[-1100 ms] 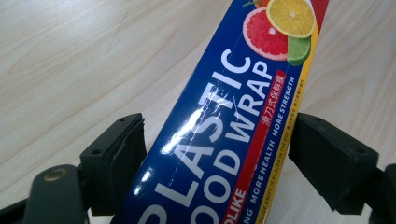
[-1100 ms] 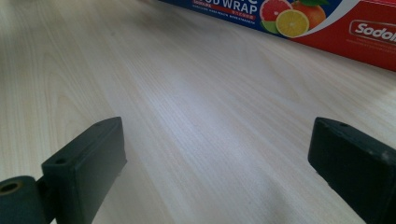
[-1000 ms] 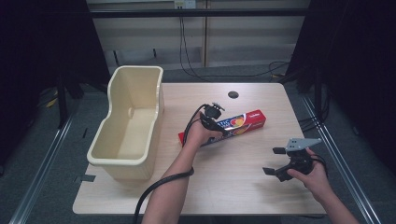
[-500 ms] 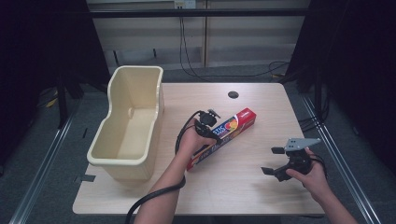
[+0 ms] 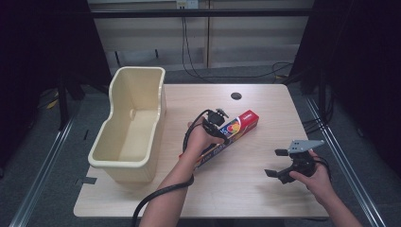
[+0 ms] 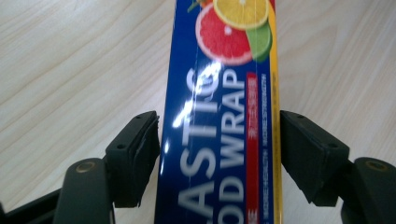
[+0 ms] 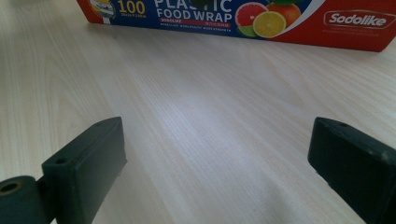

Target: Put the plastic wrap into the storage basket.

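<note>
Straddling the plastic wrap box (image 6: 219, 140) mid-table, your left gripper (image 6: 219, 154) seems clamped on its sides, though a sliver of gap blurs that. Lifted off-centre, it could pivot and slip. Your right gripper (image 7: 219, 163) hangs wide open, empty.

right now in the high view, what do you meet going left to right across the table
cream tub → left gripper with its fingers around the plastic wrap box → right gripper, open over bare table
</note>
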A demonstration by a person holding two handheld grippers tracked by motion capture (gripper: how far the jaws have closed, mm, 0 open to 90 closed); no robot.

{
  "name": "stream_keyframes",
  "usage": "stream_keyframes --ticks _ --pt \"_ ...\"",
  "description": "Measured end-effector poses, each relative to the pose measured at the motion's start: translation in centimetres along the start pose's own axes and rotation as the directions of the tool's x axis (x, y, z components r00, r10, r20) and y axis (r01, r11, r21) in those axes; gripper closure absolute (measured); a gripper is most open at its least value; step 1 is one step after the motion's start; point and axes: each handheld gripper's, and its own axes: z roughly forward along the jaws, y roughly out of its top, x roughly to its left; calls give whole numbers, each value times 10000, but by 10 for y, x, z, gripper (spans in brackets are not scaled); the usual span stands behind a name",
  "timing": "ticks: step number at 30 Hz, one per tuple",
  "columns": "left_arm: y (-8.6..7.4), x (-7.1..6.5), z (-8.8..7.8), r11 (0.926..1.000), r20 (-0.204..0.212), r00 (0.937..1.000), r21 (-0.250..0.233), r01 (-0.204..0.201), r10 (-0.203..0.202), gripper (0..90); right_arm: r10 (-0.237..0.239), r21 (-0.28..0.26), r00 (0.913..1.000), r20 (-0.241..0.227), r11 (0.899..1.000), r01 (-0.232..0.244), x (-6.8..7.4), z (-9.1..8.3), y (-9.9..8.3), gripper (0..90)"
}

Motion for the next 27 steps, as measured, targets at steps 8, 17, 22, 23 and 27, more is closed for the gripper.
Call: stream_keyframes --ticks 8,17,22,23,27 --pt "12 -1 11 9983 -69 10000 573 51 -47 372 32 -23 9999 139 10000 -31 0 -1 0 39" --pt "13 -1 0 9876 -24 9975 1406 697 -700 405 -54 -70 9999 103 10000 55 0 -1 1 38" --pt "16 -3 -20 9775 -106 9925 1723 1215 -1215 407 -69 -76 10000 71 9999 70 0 0 1 38" --pt "19 -5 -30 9742 -153 9907 1802 1357 -1352 408 -107 -74 9999 61 9999 108 0 0 1 37" --pt "24 -6 -45 9687 -155 9890 2002 1469 -1468 408 -89 -69 9999 57 9999 89 1 0 1 34"
